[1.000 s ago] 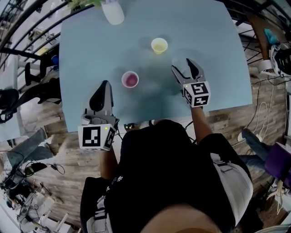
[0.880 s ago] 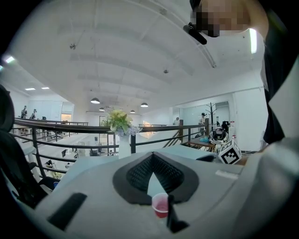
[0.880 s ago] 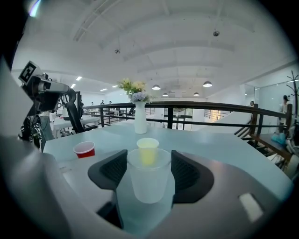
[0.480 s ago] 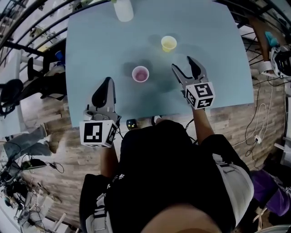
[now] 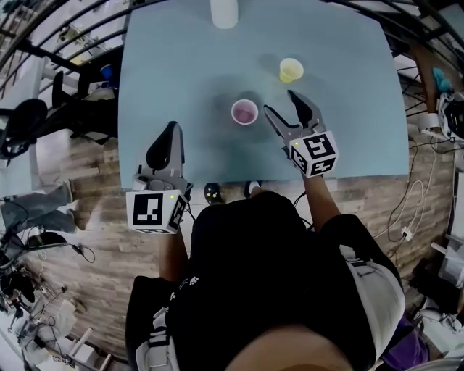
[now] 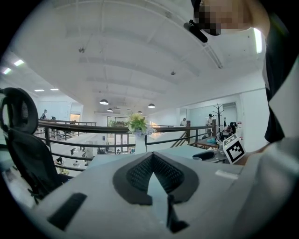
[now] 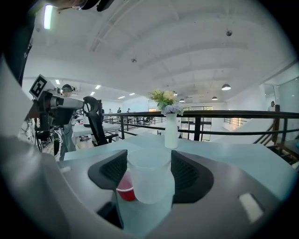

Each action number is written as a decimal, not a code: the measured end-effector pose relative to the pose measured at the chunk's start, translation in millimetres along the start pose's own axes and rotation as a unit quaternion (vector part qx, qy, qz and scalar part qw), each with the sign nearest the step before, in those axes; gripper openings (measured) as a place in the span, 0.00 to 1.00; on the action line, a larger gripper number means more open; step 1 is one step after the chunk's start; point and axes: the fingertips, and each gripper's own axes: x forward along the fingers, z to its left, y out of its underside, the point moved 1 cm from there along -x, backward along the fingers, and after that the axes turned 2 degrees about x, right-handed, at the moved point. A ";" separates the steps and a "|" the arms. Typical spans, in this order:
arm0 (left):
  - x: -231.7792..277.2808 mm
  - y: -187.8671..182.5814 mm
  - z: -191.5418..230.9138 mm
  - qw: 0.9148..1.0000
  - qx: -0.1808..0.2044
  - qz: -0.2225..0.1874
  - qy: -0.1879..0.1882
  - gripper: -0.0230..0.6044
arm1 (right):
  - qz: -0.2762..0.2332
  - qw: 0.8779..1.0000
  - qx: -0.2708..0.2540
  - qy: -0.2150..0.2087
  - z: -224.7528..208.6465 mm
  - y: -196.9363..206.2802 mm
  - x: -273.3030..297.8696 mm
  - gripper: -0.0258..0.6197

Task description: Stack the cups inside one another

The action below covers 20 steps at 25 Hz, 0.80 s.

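A pink cup (image 5: pixel 244 111) and a yellow cup (image 5: pixel 291 69) stand upright and apart on the light blue table (image 5: pixel 181 72). My right gripper (image 5: pixel 280 103) is open, its jaws pointing at the yellow cup, which stands just ahead of the fingertips, untouched. In the right gripper view that cup (image 7: pixel 150 175) looks pale and fills the gap ahead of the jaws, with the pink cup (image 7: pixel 124 190) behind it to the left. My left gripper (image 5: pixel 171 129) is shut on nothing near the table's near-left edge, well away from both cups. Its pads meet (image 6: pixel 153 157).
A white vase with flowers (image 5: pixel 223 13) stands at the table's far edge, behind the cups (image 7: pixel 171 130). A black railing (image 7: pixel 210 114) runs beyond the table. An office chair (image 5: pixel 22 138) and cables sit on the wooden floor to the left.
My right gripper has moved left and forward, so the yellow cup now lies straight ahead of its open jaws. The left gripper has drifted further from the pink cup.
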 end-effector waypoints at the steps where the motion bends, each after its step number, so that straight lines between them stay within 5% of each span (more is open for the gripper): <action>1: -3.6 0.9 3.5 1.000 0.000 0.002 -0.005 0.02 | 0.000 1.000 -0.001 -0.006 5.1 -1.1 3.8 0.51; 20: -51.9 14.5 42.7 0.996 -0.015 0.016 -0.085 0.02 | 0.015 0.995 -0.004 -0.094 64.1 12.4 52.9 0.51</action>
